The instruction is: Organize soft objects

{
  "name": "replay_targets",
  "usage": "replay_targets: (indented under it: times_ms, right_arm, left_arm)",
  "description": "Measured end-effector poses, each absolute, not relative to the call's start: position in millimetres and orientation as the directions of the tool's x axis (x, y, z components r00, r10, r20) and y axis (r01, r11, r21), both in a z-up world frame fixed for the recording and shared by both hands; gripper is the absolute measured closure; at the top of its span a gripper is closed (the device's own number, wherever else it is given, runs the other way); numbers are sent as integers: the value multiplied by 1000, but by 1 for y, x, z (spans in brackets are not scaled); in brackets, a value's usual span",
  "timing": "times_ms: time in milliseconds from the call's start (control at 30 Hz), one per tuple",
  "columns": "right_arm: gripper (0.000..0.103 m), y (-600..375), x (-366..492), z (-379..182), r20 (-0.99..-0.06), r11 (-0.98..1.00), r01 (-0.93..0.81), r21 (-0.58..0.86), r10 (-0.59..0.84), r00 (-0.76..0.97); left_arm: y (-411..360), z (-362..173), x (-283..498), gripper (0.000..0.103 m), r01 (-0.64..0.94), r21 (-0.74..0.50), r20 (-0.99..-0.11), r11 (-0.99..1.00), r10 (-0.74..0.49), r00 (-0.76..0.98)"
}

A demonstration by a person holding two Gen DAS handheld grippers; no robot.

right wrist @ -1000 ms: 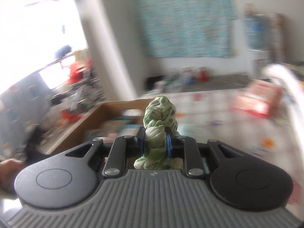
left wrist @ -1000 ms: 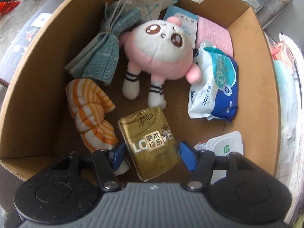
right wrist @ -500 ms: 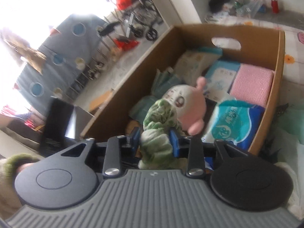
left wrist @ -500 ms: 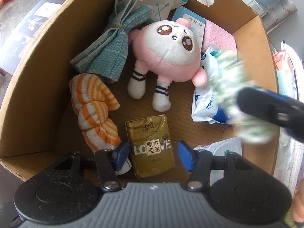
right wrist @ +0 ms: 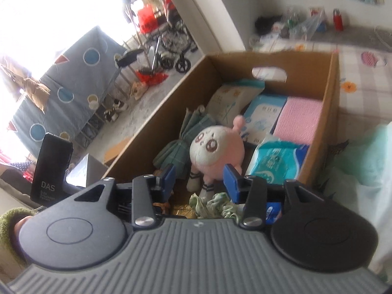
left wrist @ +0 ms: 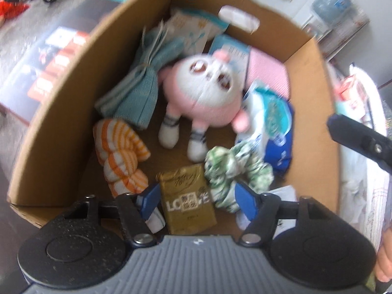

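Tongs both spread wide, empty — right tongs (right wrist: 199, 178) sat above green-white cloth (left wrist: 235, 169), which lay in cardboard box (left wrist: 61, 127) just ahead of left tongs (left wrist: 197, 197), touching gold pack (left wrist: 187, 203).

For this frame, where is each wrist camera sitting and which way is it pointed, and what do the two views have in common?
Left wrist: on the left gripper, above the cardboard box, looking steeply down; its open blue fingertips show, and the right gripper at right.
Right wrist: on the right gripper, at the box's near end, looking obliquely along it toward the room; open fingertips show.
Shared: the pink plush toy, green scrunchie, blue wipes pack.
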State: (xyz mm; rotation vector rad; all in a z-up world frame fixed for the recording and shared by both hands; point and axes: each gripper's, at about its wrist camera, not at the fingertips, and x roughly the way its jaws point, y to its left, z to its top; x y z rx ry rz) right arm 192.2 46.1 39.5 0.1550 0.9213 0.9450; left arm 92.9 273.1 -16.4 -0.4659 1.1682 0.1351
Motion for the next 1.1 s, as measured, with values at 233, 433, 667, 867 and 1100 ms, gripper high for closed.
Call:
replay_targets:
  times_ms: [233,433,667,867,1100]
  right_arm:
    - [29,-20,151,68,-458,671,-622,405,737,497]
    - [22,-70,120,55,-433,754,-527,392,657,617]
    - [20,-100,86,17,-426,812,-442,382,579,696]
    - [17,-115,55,-4,-393,815,-451,364,573,719]
    - [14,-118,47,-28,-351,820,-458,345,565,747]
  left_arm:
    - [257,22,71,14,-259,-296,-782,920,-77,618]
    - [225,34,43,13,-214,-216,-610,953,39,792]
    - [162,27,11,9,-189,-45,-420,981,153,894]
    - [134,13,-15,9,-176,18,-329,984,172,929]
    - [130,-9,-46,8,-261,26,-232,965,260,937]
